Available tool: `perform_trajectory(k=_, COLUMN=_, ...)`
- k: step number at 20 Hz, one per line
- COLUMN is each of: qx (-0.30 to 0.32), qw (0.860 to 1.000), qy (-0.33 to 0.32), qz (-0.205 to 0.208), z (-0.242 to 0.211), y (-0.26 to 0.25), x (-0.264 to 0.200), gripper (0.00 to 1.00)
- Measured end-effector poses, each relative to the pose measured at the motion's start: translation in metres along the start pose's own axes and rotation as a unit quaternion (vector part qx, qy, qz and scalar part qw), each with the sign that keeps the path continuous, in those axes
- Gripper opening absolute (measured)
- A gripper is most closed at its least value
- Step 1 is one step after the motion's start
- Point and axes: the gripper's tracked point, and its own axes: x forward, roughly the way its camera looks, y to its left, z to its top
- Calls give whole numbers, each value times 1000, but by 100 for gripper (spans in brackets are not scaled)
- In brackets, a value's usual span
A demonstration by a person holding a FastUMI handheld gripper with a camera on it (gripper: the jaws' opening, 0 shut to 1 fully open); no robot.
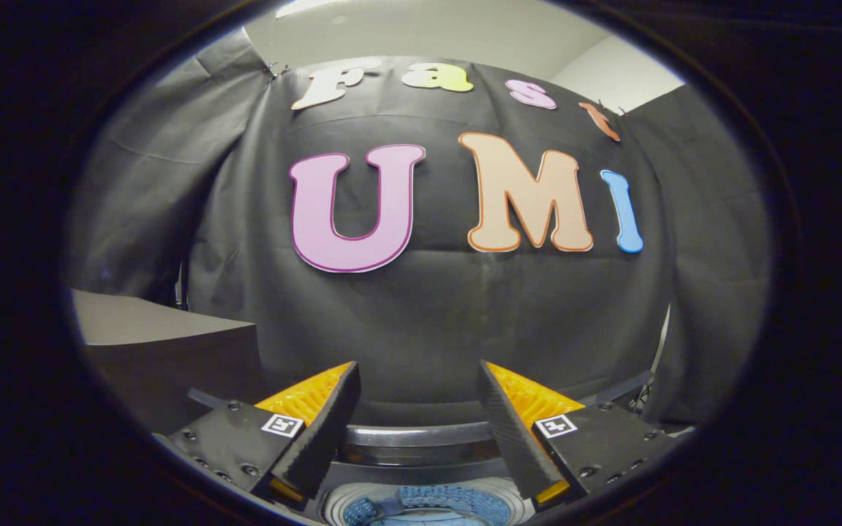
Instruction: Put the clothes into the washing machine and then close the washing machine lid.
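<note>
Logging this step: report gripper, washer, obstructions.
Gripper open, jaws apart, holding nothing. Washing machine below and between the jaws, lid off the opening, blue inside. Nothing between jaws and tub.

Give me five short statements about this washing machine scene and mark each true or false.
1. The gripper is open. True.
2. A piece of clothing is held between the fingers. False: nothing is between them.
3. The washing machine sits below the fingers, its round opening showing. True.
4. The washing machine's opening is covered by a shut lid. False: the blue inside of the drum is visible.
5. A black cloth wall hangs beyond the fingers. True.
</note>
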Motion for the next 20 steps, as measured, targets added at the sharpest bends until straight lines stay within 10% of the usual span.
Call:
perform_trajectory(k=11, qx=28, qw=996, qy=80, qz=-7, z=-53, y=-10, x=-28, gripper=98)
perform_trajectory(k=20, qx=15, qw=996, qy=79, qz=27, z=-14, y=2, x=-90, gripper=98)
